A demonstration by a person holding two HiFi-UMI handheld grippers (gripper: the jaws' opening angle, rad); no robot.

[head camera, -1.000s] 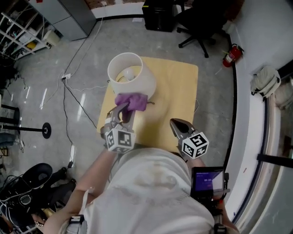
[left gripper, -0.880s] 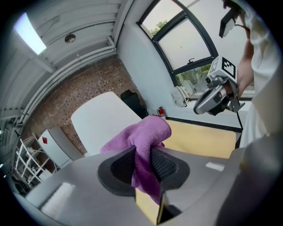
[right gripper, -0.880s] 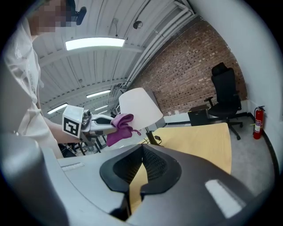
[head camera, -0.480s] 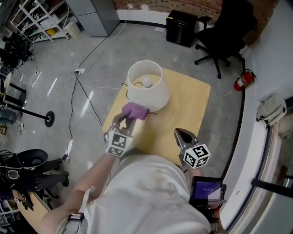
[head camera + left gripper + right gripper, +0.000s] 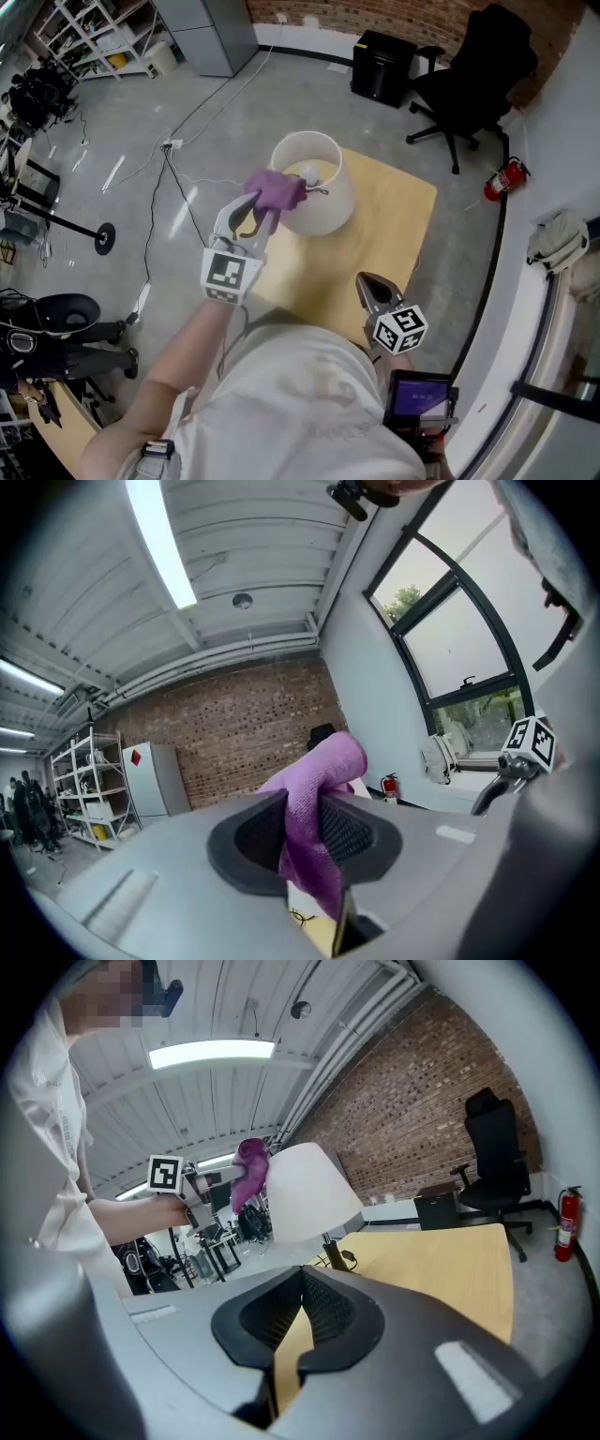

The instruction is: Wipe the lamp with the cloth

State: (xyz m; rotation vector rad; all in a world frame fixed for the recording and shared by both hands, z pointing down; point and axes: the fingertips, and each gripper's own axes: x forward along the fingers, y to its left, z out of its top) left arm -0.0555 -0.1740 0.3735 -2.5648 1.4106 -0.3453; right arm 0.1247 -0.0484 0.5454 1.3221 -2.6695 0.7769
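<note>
I'm gripping the purple cloth (image 5: 275, 190) in the left gripper (image 5: 251, 208). Its fingers (image 5: 352, 832) are clamping a fold of the fabric, and the rest is bunching up above them. I'm holding the cloth raised against the upper rim of the lamp (image 5: 319, 187), on the shade's left side as the head view shows it. The white lamp is standing on the wooden counter (image 5: 398, 234), toward its far left corner. The right gripper (image 5: 368, 286) is hanging over the counter's near edge, well apart from the lamp, its fingers (image 5: 328, 1312) closed together on nothing.
</note>
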